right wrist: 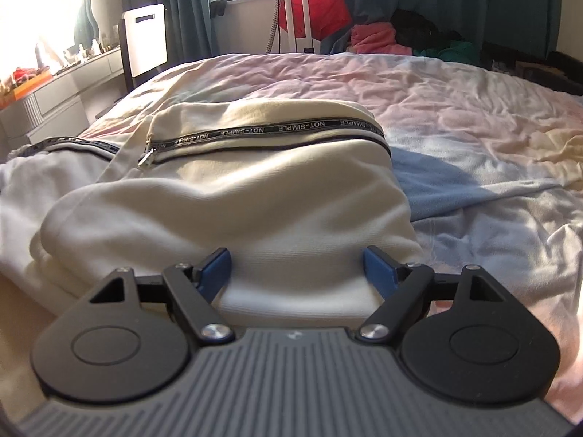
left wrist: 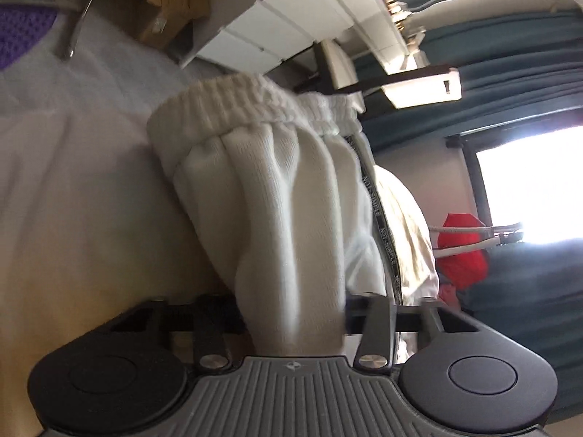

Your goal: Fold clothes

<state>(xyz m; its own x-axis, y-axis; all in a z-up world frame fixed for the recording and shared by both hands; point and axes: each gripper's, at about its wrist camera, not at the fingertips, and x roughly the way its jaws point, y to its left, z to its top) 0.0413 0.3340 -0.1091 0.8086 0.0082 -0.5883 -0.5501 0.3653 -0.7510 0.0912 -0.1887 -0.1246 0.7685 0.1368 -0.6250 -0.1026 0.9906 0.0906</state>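
A cream-white zip garment (right wrist: 255,189) with black "NOT-SIMPLE" tape along its zipper lies bunched on the bed (right wrist: 455,102). In the left wrist view, which is rolled sideways, its ribbed elastic edge (left wrist: 255,98) hangs ahead of me. A gathered bunch of the fabric (left wrist: 291,218) narrows into my left gripper (left wrist: 295,313), which is shut on it; the cloth hides the fingertips. My right gripper (right wrist: 297,266) stands open and low at the garment's near fold. Its blue pads (right wrist: 218,266) are wide apart, with fabric lying between them.
A white dresser (right wrist: 65,87) with small items on top runs along the left of the bed. At the far end are a red garment on a white stand (right wrist: 309,14), a pile of pink and dark clothes (right wrist: 393,40), teal curtains and a bright window. A cardboard box (left wrist: 171,3) sits beside the bed.
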